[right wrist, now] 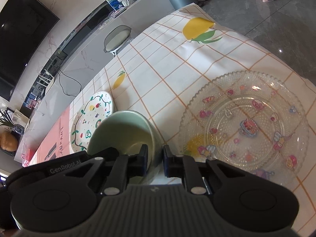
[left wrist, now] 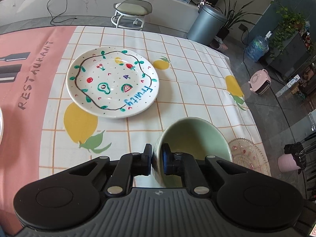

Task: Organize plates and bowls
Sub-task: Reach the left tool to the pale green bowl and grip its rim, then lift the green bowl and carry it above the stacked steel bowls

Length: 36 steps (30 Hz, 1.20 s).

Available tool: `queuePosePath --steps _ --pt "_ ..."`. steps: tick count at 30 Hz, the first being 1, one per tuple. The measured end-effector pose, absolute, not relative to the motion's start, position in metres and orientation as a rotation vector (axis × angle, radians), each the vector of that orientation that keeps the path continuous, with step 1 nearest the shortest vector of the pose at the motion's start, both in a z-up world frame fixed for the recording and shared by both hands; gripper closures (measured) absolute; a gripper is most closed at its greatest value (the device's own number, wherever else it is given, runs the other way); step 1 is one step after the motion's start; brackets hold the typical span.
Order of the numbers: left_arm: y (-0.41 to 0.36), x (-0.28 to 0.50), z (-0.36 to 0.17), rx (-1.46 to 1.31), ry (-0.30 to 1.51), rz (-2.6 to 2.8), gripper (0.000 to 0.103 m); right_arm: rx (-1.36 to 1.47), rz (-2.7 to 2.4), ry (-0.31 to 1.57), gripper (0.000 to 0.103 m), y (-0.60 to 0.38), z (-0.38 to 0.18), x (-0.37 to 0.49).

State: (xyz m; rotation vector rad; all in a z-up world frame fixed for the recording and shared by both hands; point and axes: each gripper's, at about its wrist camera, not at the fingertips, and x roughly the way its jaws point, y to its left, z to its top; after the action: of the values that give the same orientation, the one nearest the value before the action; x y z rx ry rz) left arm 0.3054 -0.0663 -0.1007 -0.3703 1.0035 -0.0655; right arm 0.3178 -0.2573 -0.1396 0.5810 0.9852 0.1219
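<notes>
- left tongs (left wrist: 157, 159) clamped on the near wall of the green bowl (left wrist: 194, 138), one finger outside the rim, the other inside.
- right tongs (right wrist: 155, 159) straddling the same green bowl's (right wrist: 120, 136) wall too, left finger inside, right finger outside; can't tell whether pinched tight, a sliver of gap seems to show by the outer finger.
- bowl tilted, mouth tipped toward the cameras, pale inside on show; lifted or resting on the desk, cannot tell.
- painted white plate (left wrist: 112, 83) flat on the checked cloth (left wrist: 197, 75), beyond and left of the bowl, apart from it; fruit doodles and blue lettering inside a wavy dark ring.
- same plate (right wrist: 91, 118) in the right wrist view, peeking out behind the bowl's far rim.
- clear glass plate (right wrist: 244, 122) with beaded edge and cartoon stickers lying flat just right of the bowl, near the desk's edge.
- glass plate (left wrist: 249, 154) half hidden behind the bowl from the left wrist view.
- pink runner (left wrist: 25, 75) with "restaurant" print covering the left part of the desk.
- off the desk: grey stool (left wrist: 131, 11), grey bin (left wrist: 207, 23), pink heater (left wrist: 259, 82) on the floor.
</notes>
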Motion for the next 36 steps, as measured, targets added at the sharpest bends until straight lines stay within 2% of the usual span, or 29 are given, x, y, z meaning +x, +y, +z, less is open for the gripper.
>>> queuePosePath --steps 12,22,29,36 --pt "-0.041 0.217 -0.031 -0.393 0.934 -0.021 0.092 0.592 0.190 0.940 0.090 -0.239 -0.086 0.232" --pt "0.030 0.139 0.017 -0.507 0.833 0.098 0.091 0.527 0.340 0.898 0.090 -0.175 -0.031 0.169" --pt "0.080 0.097 0.032 -0.566 0.775 0.160 0.091 0.467 0.445 0.891 0.090 -0.121 -0.007 0.136" --pt "0.119 0.070 0.024 -0.612 0.769 0.211 0.091 0.403 0.517 0.923 0.090 -0.073 -0.005 0.115"
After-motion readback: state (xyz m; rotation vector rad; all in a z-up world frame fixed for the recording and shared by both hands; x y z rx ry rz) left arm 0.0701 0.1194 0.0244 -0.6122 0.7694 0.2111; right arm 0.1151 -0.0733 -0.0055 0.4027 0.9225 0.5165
